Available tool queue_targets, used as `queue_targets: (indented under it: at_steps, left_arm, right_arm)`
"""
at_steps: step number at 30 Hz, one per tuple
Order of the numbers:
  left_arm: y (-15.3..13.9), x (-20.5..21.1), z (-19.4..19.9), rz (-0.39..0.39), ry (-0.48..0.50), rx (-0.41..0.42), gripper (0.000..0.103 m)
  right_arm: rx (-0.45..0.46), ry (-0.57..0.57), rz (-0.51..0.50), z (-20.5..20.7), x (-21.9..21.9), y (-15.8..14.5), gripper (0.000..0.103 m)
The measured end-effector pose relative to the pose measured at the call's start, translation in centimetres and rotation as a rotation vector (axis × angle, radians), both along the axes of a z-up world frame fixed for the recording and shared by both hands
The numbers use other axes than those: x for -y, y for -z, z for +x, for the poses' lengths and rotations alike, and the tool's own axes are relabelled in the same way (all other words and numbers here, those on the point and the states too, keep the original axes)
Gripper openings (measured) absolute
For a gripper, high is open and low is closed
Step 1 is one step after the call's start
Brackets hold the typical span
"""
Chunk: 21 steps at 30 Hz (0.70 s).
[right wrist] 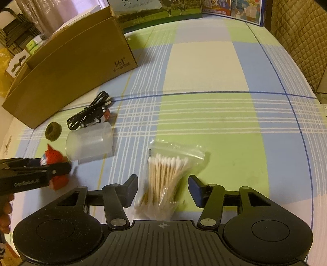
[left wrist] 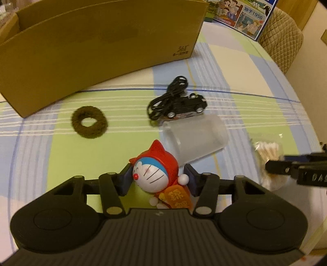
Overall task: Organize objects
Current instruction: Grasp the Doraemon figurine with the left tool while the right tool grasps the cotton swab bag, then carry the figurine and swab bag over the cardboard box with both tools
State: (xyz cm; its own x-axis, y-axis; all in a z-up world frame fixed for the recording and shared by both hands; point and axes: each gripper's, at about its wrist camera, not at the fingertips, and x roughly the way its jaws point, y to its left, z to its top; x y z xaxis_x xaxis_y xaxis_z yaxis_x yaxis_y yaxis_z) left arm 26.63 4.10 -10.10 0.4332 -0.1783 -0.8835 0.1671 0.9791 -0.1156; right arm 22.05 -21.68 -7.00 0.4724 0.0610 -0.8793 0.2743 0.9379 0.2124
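Note:
A red-hooded Doraemon figurine [left wrist: 153,176] lies on the checked tablecloth between the fingers of my left gripper [left wrist: 157,166], whose pads press its head and arm from both sides. A clear bag of cotton swabs [right wrist: 165,171] lies between the fingers of my right gripper [right wrist: 162,178], with a gap on each side, so that gripper is open. The open cardboard box [left wrist: 92,51] stands at the back left. In front of it lie a brown fuzzy hair tie [left wrist: 89,122], a coiled black cable [left wrist: 167,98], a black toy car [left wrist: 188,106] and a frosted plastic cup [left wrist: 196,139] on its side.
Printed cartons [right wrist: 159,10] stand along the far edge of the table. A quilted chair back [right wrist: 296,41] rises at the far right. A person's hand [right wrist: 5,206] shows at the left edge. The right half of the tablecloth [right wrist: 224,122] carries nothing.

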Motion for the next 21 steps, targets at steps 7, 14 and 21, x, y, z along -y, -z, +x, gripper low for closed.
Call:
queue_targets:
  at_steps: [7,14,21]
  left_arm:
    - [-0.2,-2.3,-0.9,0.053,-0.069,0.003,0.049]
    - [-0.5,-4.0,-1.7,0.061,-0.122,-0.004,0.049]
    - [-0.7,-4.0,-2.4,0.063,-0.139,-0.008,0.049]
  right_arm:
    - [0.004,-0.108,-0.118,0.5,-2.3,0.8,0.042]
    - [0.006,-0.176,-0.132,0.5,-3.4,0.8,0.023]
    - [0.015,-0.203,-0.122,0.2,-3.7,0.4,0.02]
